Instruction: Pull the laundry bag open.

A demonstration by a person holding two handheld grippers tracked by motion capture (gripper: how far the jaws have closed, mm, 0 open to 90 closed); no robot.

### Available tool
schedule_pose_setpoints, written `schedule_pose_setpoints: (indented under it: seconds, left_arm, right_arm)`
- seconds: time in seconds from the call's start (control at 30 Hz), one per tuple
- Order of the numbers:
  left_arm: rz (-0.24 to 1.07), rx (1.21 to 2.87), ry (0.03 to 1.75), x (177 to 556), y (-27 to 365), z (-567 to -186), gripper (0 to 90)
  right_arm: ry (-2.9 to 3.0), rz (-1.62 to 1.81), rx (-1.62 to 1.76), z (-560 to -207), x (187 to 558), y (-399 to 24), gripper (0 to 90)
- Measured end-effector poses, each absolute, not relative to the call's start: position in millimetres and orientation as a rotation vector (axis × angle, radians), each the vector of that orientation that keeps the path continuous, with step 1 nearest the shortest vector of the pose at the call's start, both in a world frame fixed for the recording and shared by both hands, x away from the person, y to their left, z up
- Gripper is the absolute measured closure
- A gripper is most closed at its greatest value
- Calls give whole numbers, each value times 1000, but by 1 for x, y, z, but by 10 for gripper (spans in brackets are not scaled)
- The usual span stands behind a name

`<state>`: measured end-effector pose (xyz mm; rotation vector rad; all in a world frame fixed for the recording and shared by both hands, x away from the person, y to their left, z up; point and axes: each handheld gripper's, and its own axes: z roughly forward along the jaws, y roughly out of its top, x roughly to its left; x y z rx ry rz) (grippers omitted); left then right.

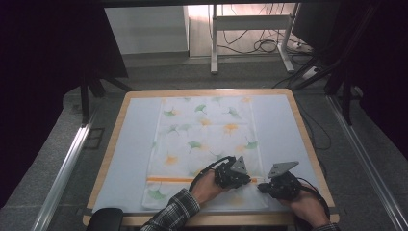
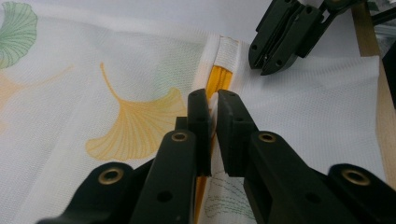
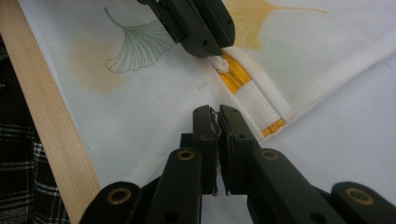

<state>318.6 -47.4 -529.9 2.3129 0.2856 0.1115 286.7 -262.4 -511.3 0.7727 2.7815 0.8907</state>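
Down at the near edge of the table (image 1: 120,144), both hands work the pillowcase (image 1: 207,139), which lies flat mid-table with bare room left, right and beyond. Left gripper (image 2: 211,100) is pinched on the white pull of the orange zipper (image 2: 219,77), while the right gripper (image 3: 215,114) is clamped on the fabric at the zipper's end near the wooden rim. Close together, the two crowd each other.

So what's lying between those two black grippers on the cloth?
In the left gripper view, the orange zipper under a white flap runs between left gripper and right gripper.
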Motion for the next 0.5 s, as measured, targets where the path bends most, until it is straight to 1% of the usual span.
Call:
schedule_pose_setpoints:
  seconds: [0.1, 0.13, 0.3, 0.4, 0.47, 0.5]
  left_arm:
    - [119, 2311, 279, 319, -46, -528, 868]
    - [106, 2308, 280, 319, -46, -528, 889]
    - [104, 2319, 282, 320, -49, -530, 873]
    - [100, 2310, 286, 320, -51, -531, 828]
    - [111, 2317, 278, 318, -52, -531, 839]
    - [100, 2316, 277, 318, -52, -531, 871]
  right_arm:
    - [2781, 892, 774, -511, 287, -262, 850]
    - [2781, 892, 773, -511, 287, -262, 850]
    - [2784, 894, 780, -511, 287, -263, 850]
    - [2783, 894, 782, -511, 287, -263, 850]
    - [2783, 894, 782, -511, 287, -263, 850]
    - [2784, 894, 782, -511, 287, -263, 850]
